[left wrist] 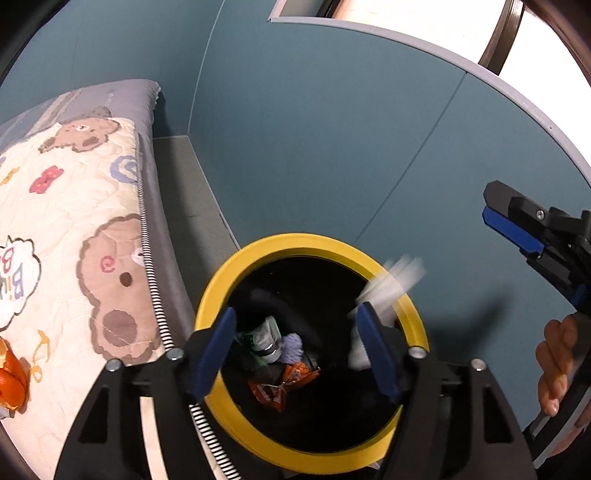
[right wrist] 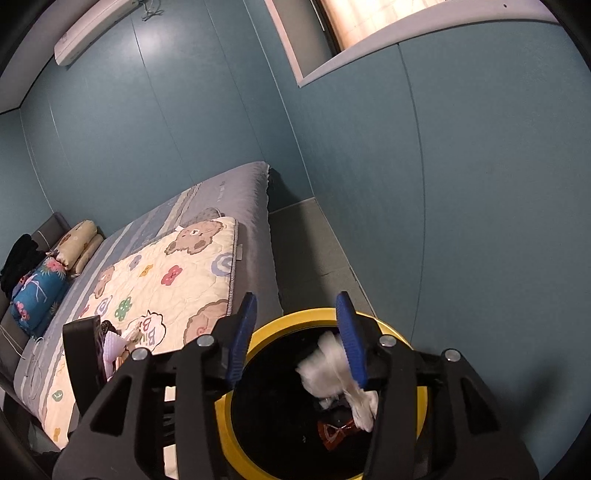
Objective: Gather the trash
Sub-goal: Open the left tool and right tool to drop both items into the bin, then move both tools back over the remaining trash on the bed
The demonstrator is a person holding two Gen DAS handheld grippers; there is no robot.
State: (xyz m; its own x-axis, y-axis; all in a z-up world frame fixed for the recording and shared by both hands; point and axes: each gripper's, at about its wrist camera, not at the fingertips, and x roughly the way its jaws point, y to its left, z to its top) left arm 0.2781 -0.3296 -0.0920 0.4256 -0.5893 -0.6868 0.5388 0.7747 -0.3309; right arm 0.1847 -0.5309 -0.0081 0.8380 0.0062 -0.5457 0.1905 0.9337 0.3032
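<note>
Trash bin [left wrist: 221, 291], yellow-rimmed with a dark inside, stands on the floor between the bed [right wrist: 255, 229] and the blue wall; both claws hang over its mouth.

Left wrist view only: small bottle [left wrist: 266, 338], purple scrap [left wrist: 291, 345] and orange wrapper [left wrist: 284, 384] at the bin's bottom; more orange wrapper [left wrist: 11, 376] on the quilt [left wrist: 74, 206], cut off at the frame edge; a hand [left wrist: 554, 365] gripping the right claw's handle.

Right wrist view only: pillows [right wrist: 79, 240] at the headboard, a wall air conditioner [right wrist: 96, 31], and white tissue [right wrist: 332, 369] blurred against the right claw's [right wrist: 299, 339] right finger, over the bin. Whether the pad still touches it cannot be told.

Left claw [left wrist: 295, 350]: jaws spread wide, nothing gripped. A blurred white piece [left wrist: 391, 288] lies beside its right finger, shape unclear. Right claw: jaws parted, not clamped.
</note>
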